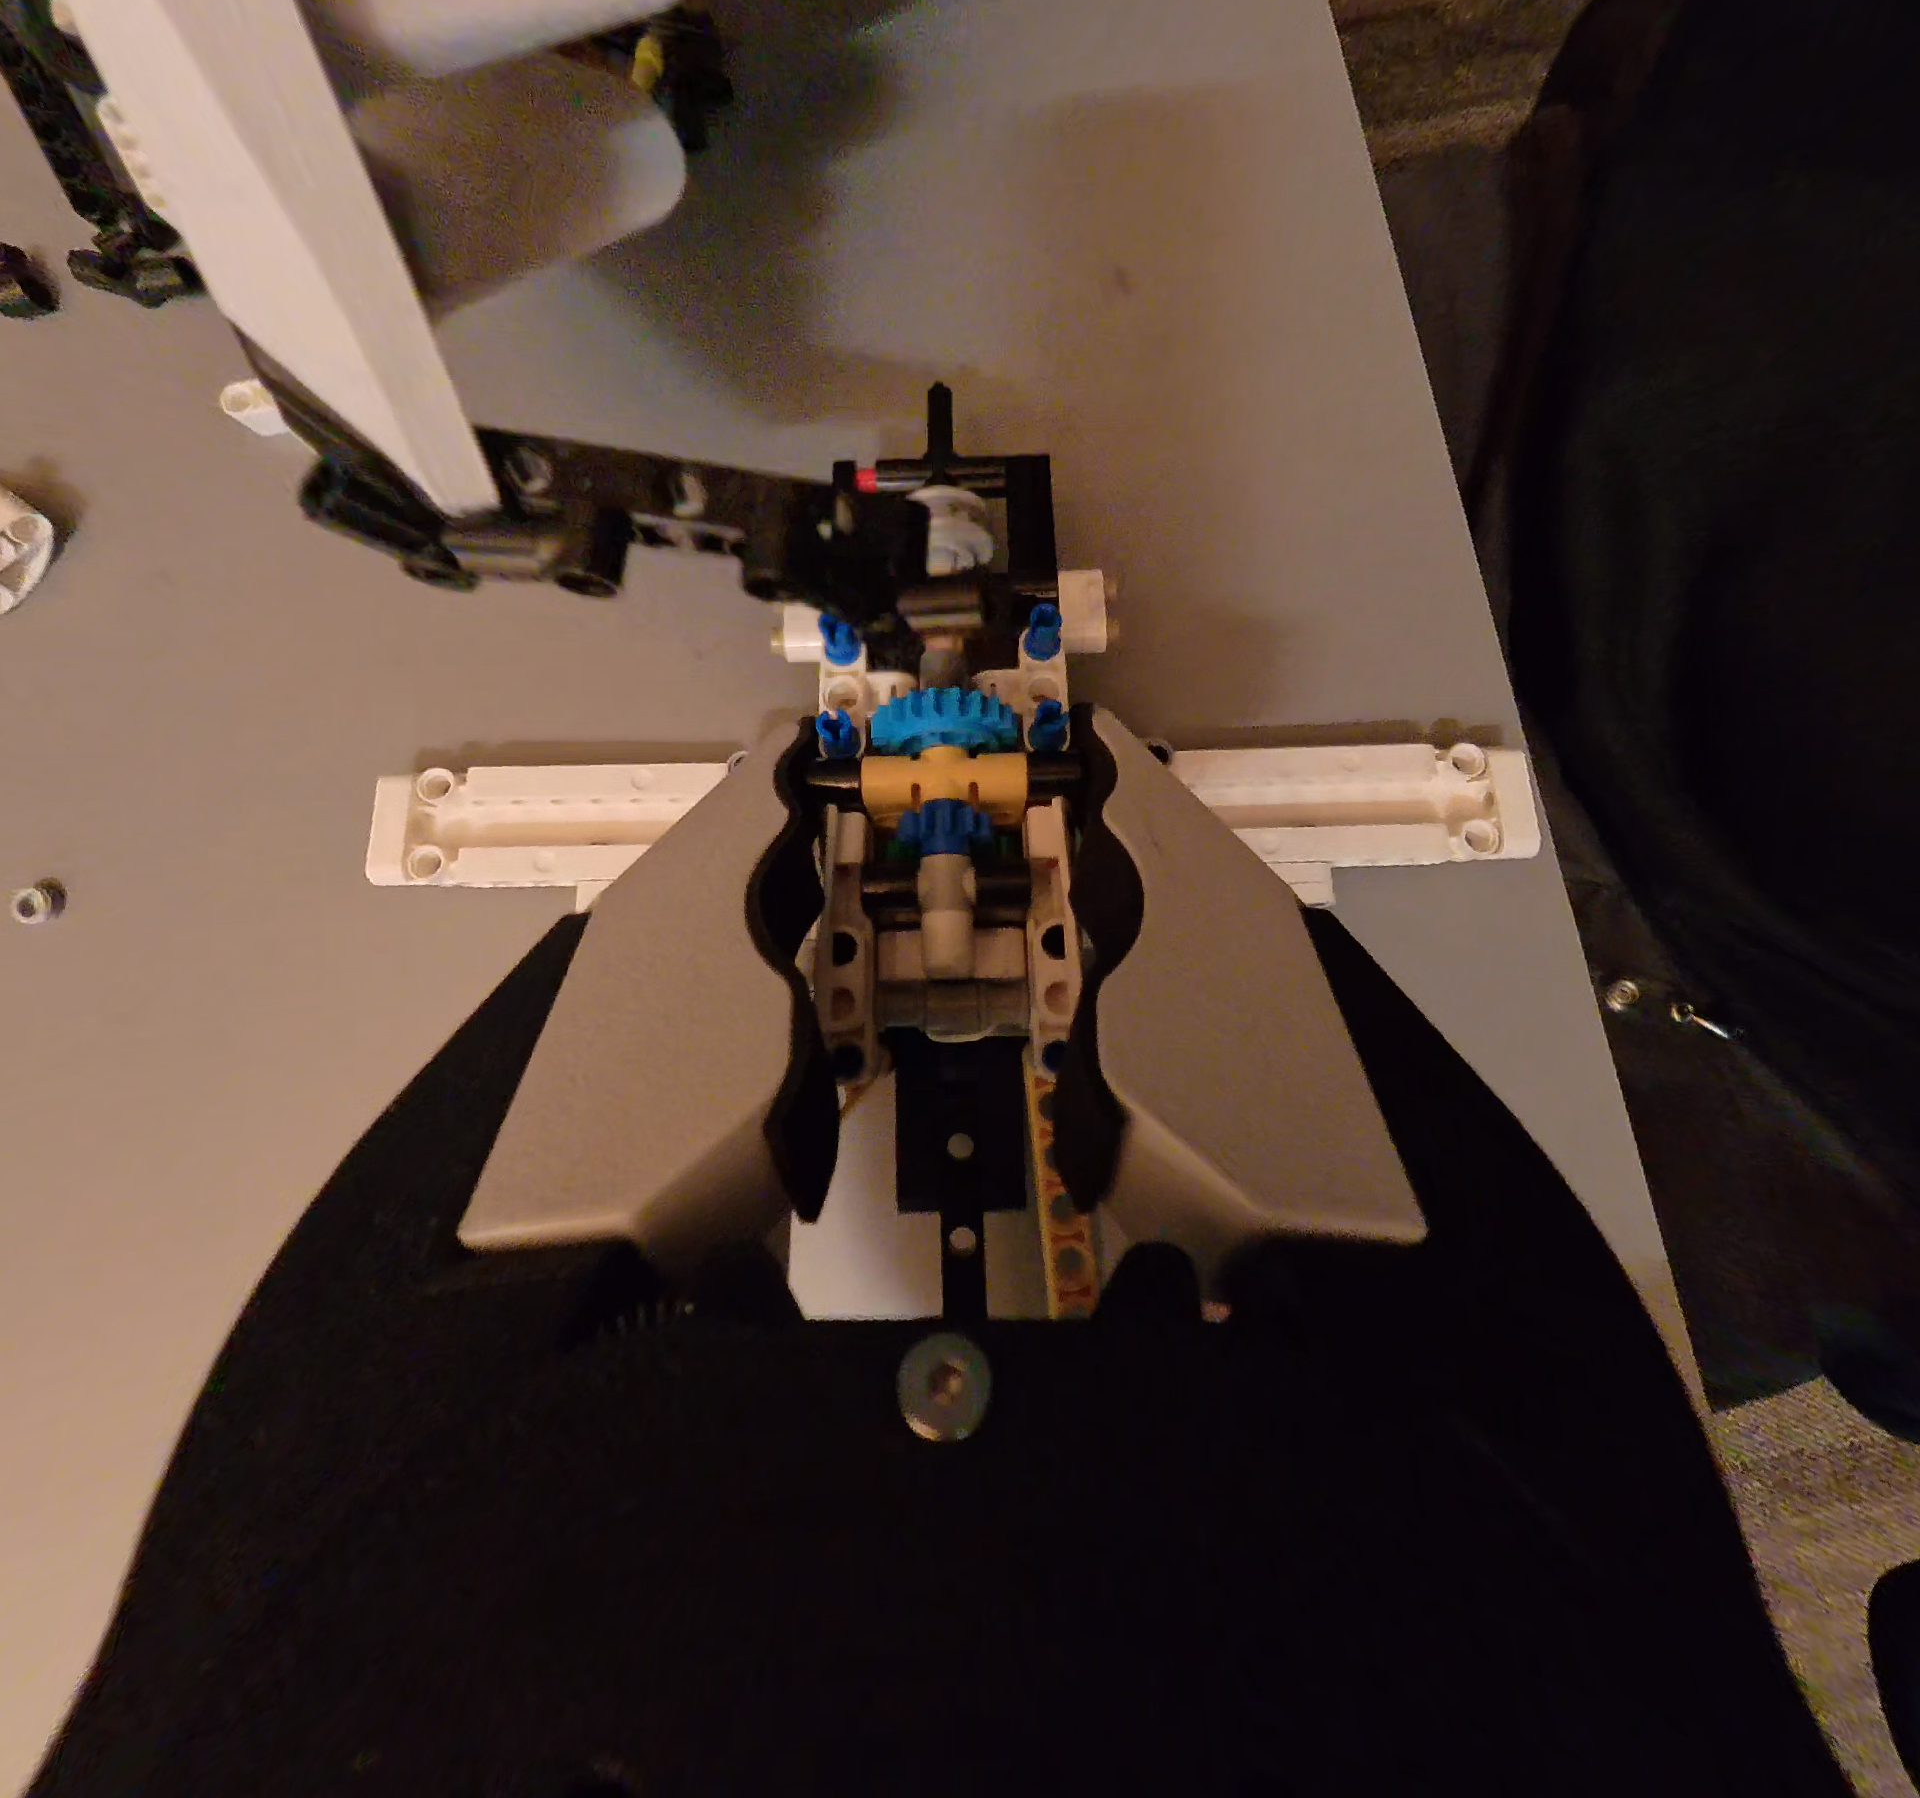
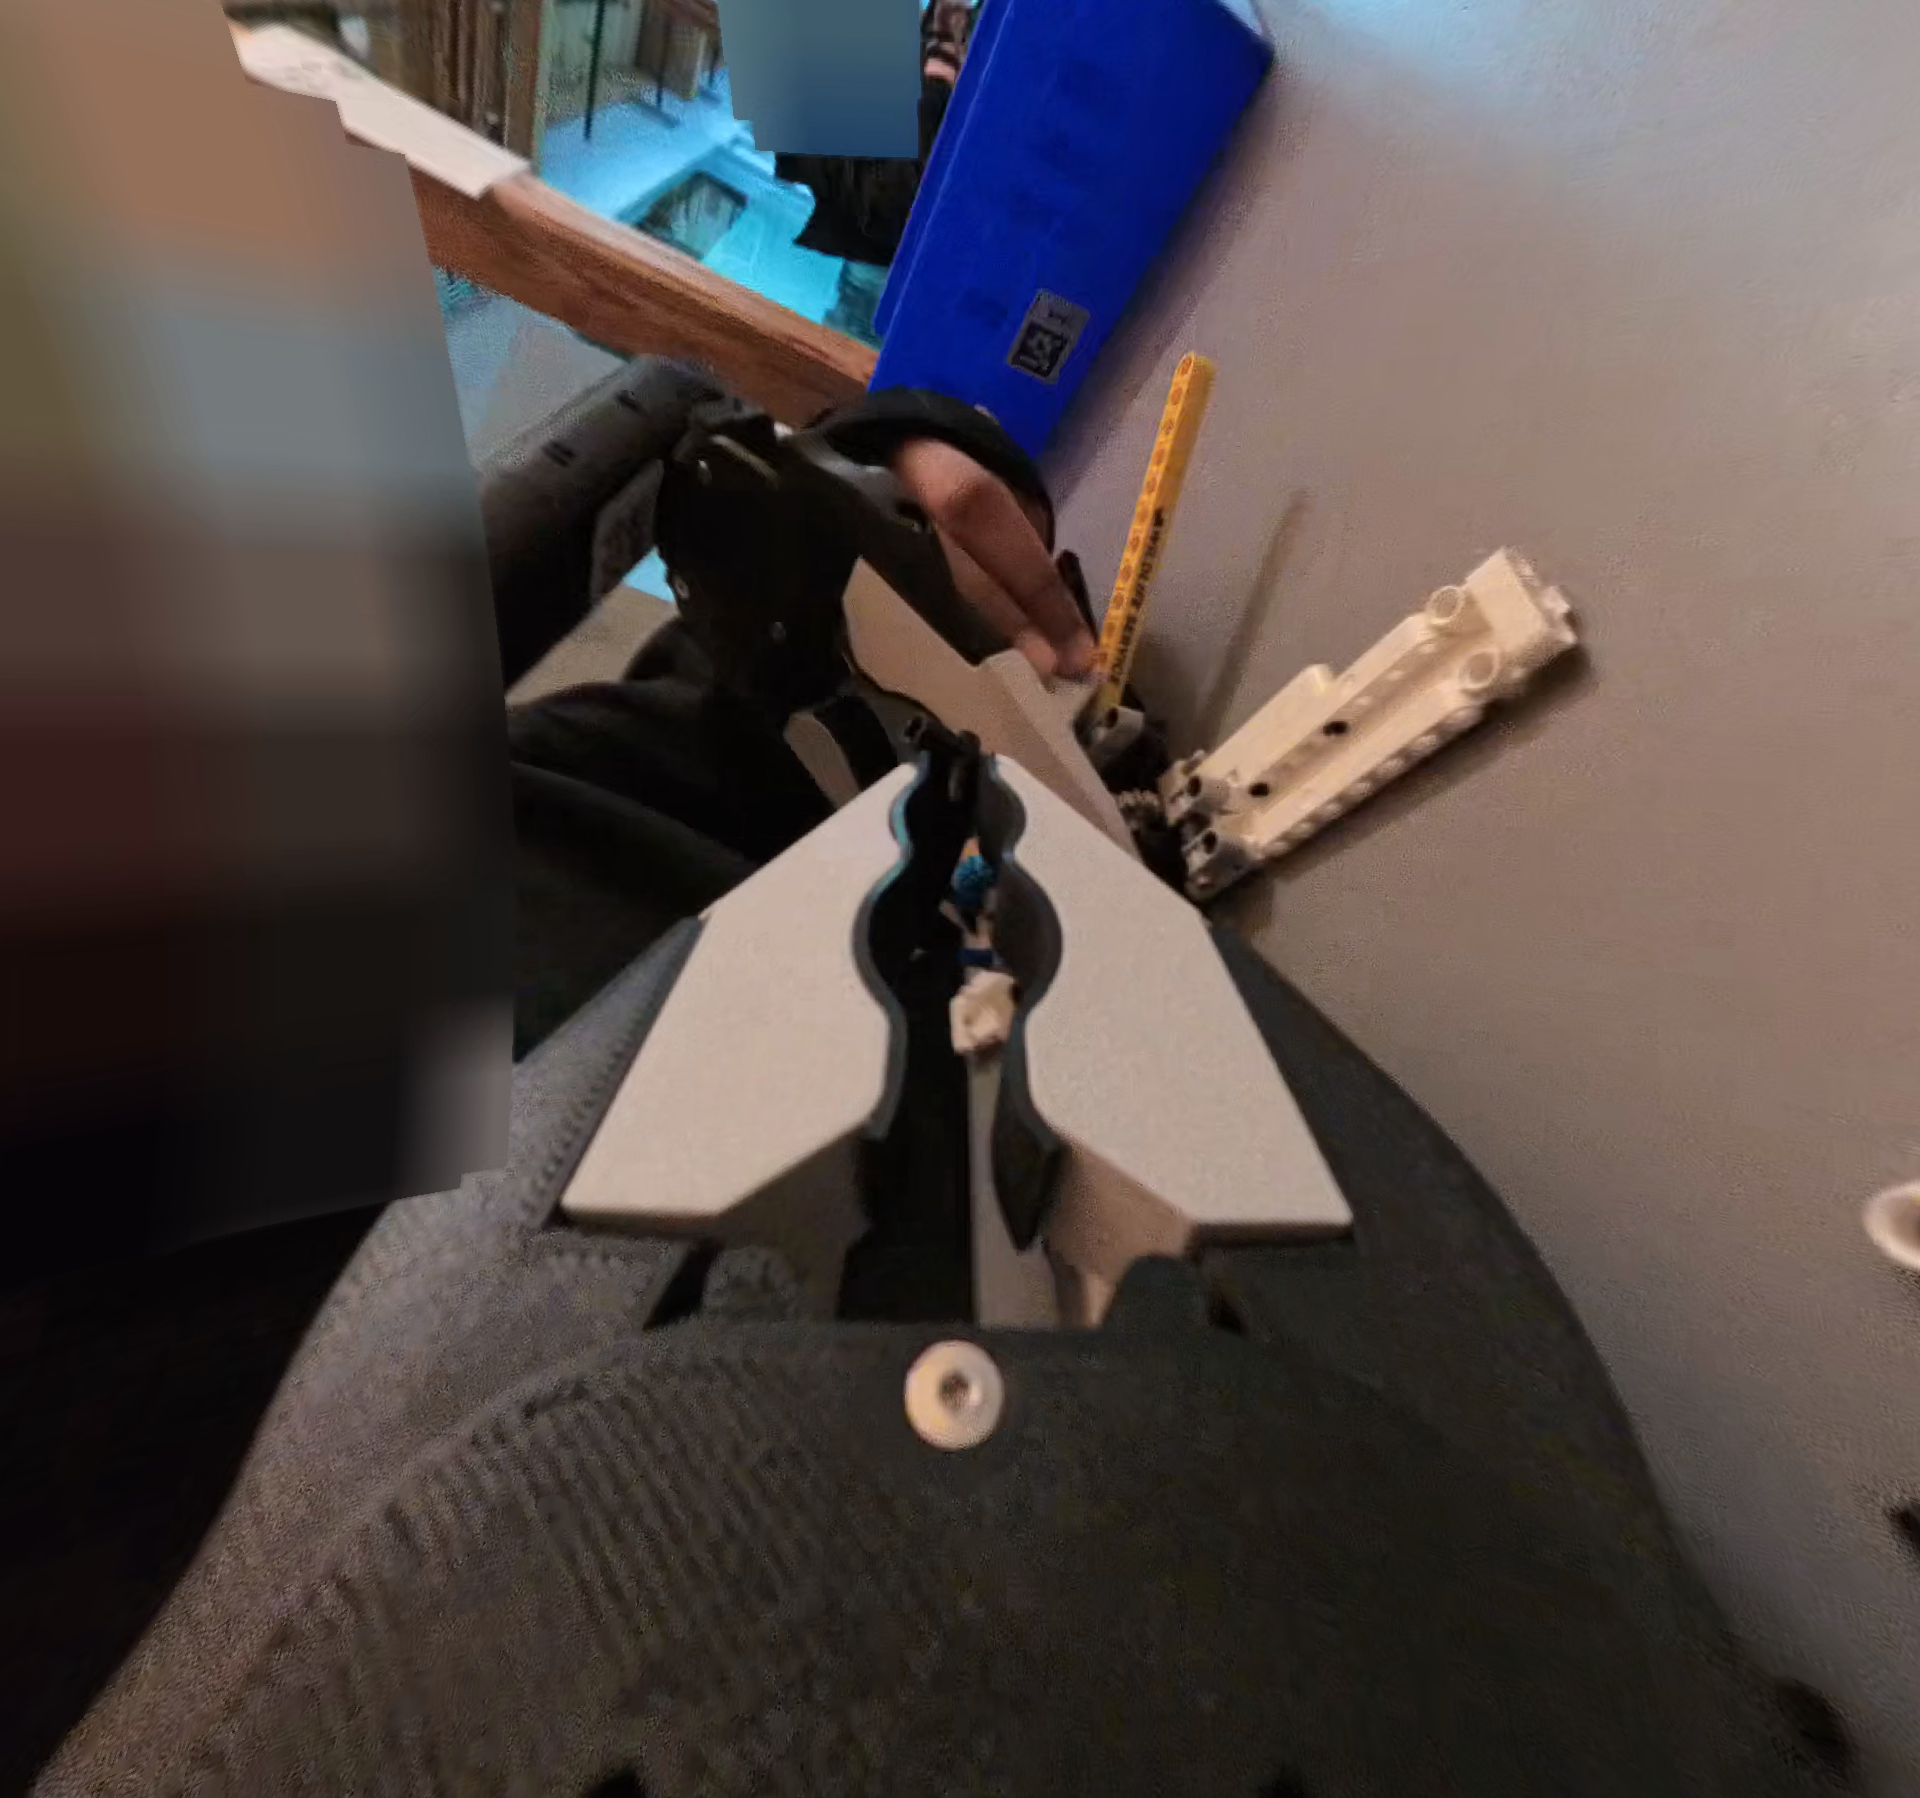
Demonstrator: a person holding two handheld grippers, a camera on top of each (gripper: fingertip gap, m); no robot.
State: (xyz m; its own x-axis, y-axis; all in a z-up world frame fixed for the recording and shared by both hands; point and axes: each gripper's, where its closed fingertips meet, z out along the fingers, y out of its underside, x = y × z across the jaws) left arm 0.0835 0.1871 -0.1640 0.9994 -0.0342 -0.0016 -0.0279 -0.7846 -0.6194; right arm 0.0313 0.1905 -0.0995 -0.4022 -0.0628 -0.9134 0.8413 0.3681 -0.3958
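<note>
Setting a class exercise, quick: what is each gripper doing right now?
Left gripper: fingers closed on the toy gear assembly.
Right gripper: fingers closed on a black beam piece.

Matt grey table (image 1: 1143,294); glossy plastic brick model (image 1: 940,792); matt grey claw (image 1: 940,761).

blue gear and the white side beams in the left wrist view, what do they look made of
Blue gear: moulded plastic, by its even colour and crisp teeth. White side beams: likely plastic too, matte, with moulded round holes and ribs.
</note>
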